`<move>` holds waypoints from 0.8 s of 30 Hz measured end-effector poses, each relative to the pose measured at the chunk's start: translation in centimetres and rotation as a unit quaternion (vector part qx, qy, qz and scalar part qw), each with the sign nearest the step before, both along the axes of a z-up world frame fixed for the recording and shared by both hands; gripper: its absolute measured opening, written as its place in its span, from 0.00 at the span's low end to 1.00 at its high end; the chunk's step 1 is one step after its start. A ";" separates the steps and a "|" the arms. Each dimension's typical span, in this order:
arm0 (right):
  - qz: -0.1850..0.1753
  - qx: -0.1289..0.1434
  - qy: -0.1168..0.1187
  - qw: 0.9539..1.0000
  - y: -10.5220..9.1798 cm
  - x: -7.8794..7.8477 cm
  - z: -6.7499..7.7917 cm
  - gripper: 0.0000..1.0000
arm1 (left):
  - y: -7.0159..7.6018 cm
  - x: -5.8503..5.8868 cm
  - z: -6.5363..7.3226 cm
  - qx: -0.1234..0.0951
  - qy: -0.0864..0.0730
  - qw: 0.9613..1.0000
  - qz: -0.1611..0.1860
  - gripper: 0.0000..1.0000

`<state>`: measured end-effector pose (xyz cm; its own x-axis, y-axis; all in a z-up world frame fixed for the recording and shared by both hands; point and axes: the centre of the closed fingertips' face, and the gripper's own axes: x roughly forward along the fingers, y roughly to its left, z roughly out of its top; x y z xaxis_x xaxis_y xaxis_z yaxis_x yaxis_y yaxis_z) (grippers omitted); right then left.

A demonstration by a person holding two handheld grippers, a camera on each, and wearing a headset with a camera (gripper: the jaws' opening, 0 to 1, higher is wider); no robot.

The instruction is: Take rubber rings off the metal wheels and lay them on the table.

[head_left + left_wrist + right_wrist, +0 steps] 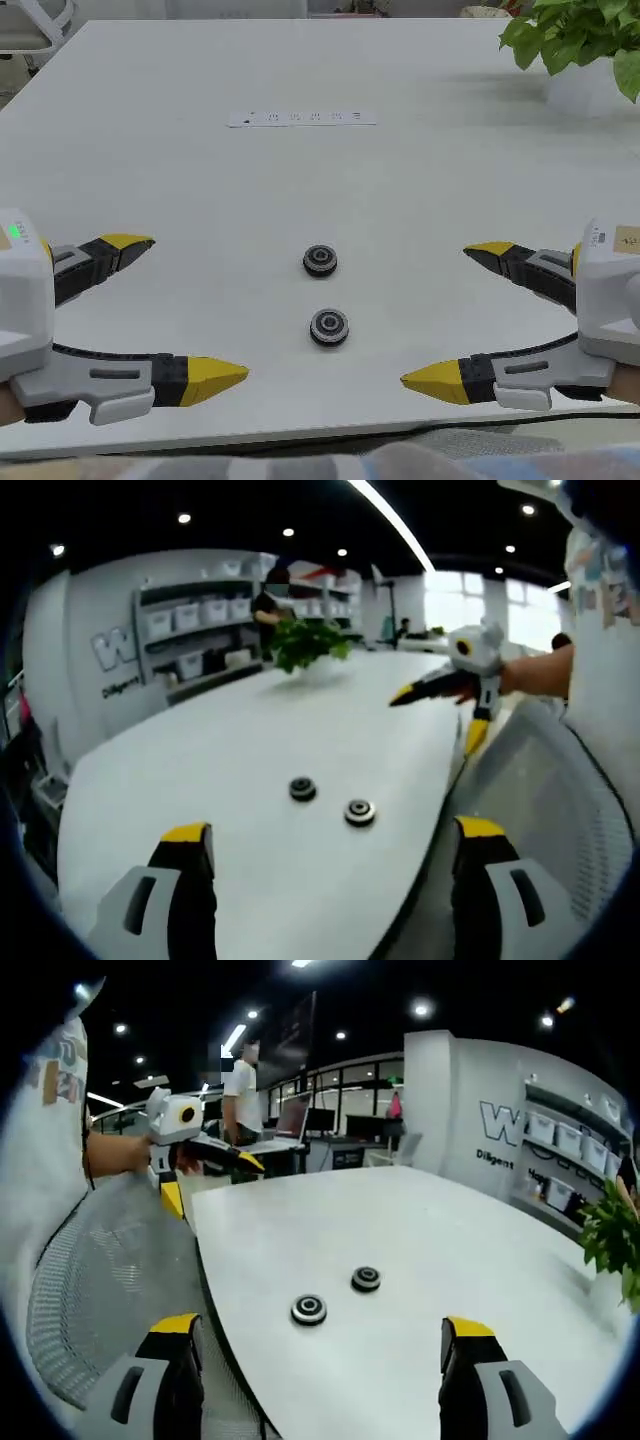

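The far wheel (pixel 320 261) and near wheel (pixel 329 327) lie close together by the worktop's (pixel 200 180) near edge, rubber rings (pixel 313 328) still on. Flanking them, left tongs (pixel 197 306) and right tongs (pixel 435 315) stand apart, empty.

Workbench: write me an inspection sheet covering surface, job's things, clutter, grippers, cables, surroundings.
Surface: white table, bare apart from the items below.
Job's things: far wheel and near wheel, lying flat, apart from each other, a dark rubber ring on each; no loose rings laid down.
Clutter: white strip toward the far edge; potted plant at the far right corner.
Grippers: left gripper and right gripper face each other across the wheels, fingers wide open, holding nothing.
Cables: nothing seen.
Surroundings: shelves with bins; a person standing behind.
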<state>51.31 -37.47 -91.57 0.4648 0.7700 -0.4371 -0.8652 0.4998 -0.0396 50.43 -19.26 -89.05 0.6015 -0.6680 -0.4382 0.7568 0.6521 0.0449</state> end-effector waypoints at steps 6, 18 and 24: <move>0.002 0.001 -0.001 1.000 0.1 -0.3 0.2 0.96 | 0.0 -0.2 0.1 0.002 -0.001 1.000 -0.001 1.00; 0.004 -0.002 0.000 1.000 0.2 -0.6 0.2 0.96 | 0.2 -0.5 0.1 0.002 0.000 1.000 0.000 1.00; 0.005 -0.004 0.000 1.000 0.3 -0.6 0.2 0.96 | 0.3 -0.6 0.2 0.002 -0.001 1.000 -0.001 1.00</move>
<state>50.67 -37.22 -91.34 0.4572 0.7715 -0.4424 -0.8703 0.4906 -0.0439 49.88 -18.94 -88.82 0.6017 -0.6670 -0.4395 0.7577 0.6507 0.0497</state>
